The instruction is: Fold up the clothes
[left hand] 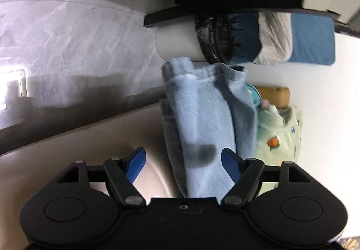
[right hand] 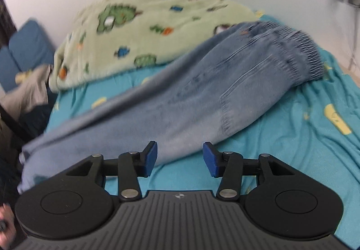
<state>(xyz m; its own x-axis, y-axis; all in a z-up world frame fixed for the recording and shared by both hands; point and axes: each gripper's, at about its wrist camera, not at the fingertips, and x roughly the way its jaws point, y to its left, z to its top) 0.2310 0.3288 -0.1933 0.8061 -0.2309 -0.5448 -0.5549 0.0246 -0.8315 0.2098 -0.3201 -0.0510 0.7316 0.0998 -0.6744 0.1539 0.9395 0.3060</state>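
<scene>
Light-blue denim trousers (right hand: 180, 92) lie stretched diagonally across the bed (right hand: 303, 137), on the teal sheet w/ yellow shapes. The gathered elastic waistband is twd the far right corner by the wall; the rest runs down twd the near left edge, where the fabric spills past the sheet. Washed, faded denim w/ a stitched seam line along the leg and a curved pocket seam mid-way (motion blur softens most detail). A pale green fleece blanket (right hand: 146, 25) w/ cartoon prints is bunched along the far edge, its near hem touching the trousers.

R gripper (right hand: 180, 157) is released: blue pads apart and closing, nothing pressed betw them, w/ the trousers' lower edge just beyond the tips.

In the left wrist view the trousers (left hand: 207, 119) hang or drape in front of the L gripper (left hand: 182, 160); the cloth sits betw its blue fingers (left hand: 230, 166) nearer the right one, but the pads are spread wide and not clamping it
</scene>
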